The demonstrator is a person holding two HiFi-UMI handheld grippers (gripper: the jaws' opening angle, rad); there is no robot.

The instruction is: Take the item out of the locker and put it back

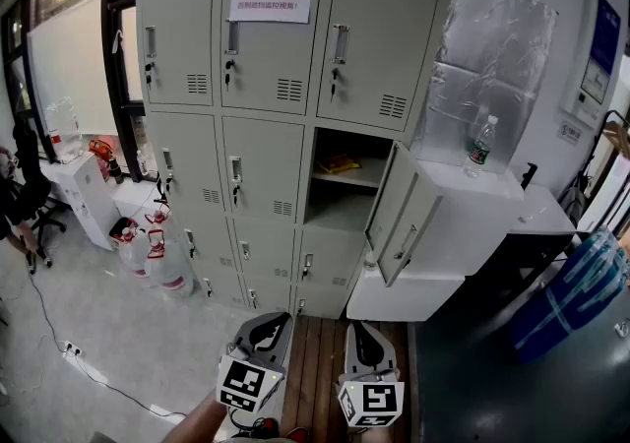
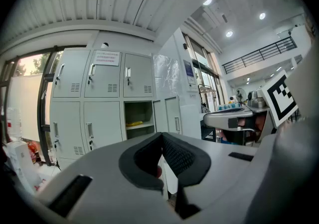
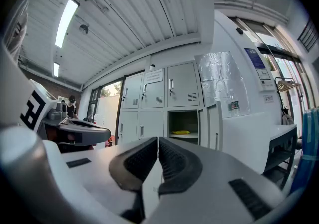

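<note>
Both hands low and close to the body at the bottom edge of the head view, tools pointing roughly level toward the locker (image 1: 246, 136) and well apart from it. The left gripper (image 1: 273, 319) and right gripper (image 1: 358, 329) sit side by side, not touching, marker cubes facing up at the camera. In the left gripper view the pads meet at the tips with nothing clamped, so it is closed and empty. The right gripper view shows the same, with the jaws together down to a hairline seam and nothing between them. The item (image 1: 338, 165) is inside the locker, in the one open compartment in the second row from the top, right column. Its door (image 1: 402, 220) is swung out to the right. The item lies on the inner shelf in the upper half of that compartment — flat, yellow, low profile, too small to read further. A water bottle (image 1: 479, 146) stands upright on the white cabinet (image 1: 463, 224) just right of the locker.
</note>
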